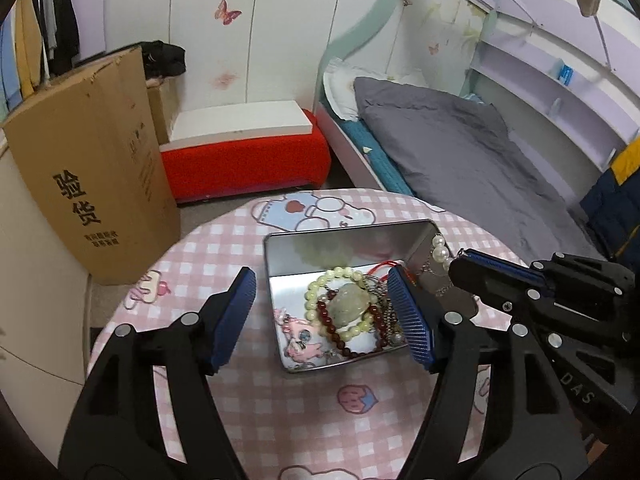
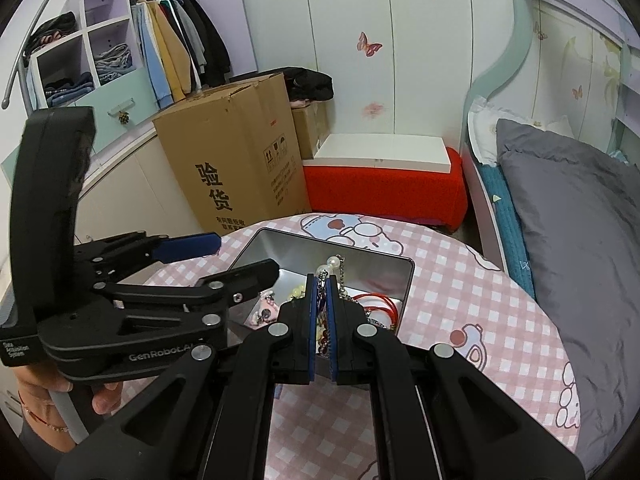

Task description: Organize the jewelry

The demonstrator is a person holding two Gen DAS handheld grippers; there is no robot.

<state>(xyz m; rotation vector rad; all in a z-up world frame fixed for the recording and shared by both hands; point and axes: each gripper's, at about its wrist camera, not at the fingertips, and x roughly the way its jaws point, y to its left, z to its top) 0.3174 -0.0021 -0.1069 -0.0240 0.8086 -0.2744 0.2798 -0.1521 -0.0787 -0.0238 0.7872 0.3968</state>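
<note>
Shiny rectangular metal tin (image 1: 280, 256) — round glossy beads (image 1: 320, 296).

Round table with one tin on it

The table (image 1: 280, 420), covered in a pink checked cloth with cartoon prints, carries an open metal tin (image 1: 280, 256) near its middle; nothing else seems to lie on the cloth, though the gripper arms hide parts of it.

1. The shallow rectangular metal tin (image 1: 276, 256) is polished like a mirror, reflecting its contents.
2. The round table's pink checked cloth (image 1: 280, 420) looks smooth and matt.
3. The pale green bead bracelet (image 1: 316, 296) is glossy.
4. The tall brown cardboard box (image 2: 224, 152) is matt and creased.
5. The grey bed quilt (image 1: 460, 148) is soft, wrinkled fabric.
</note>
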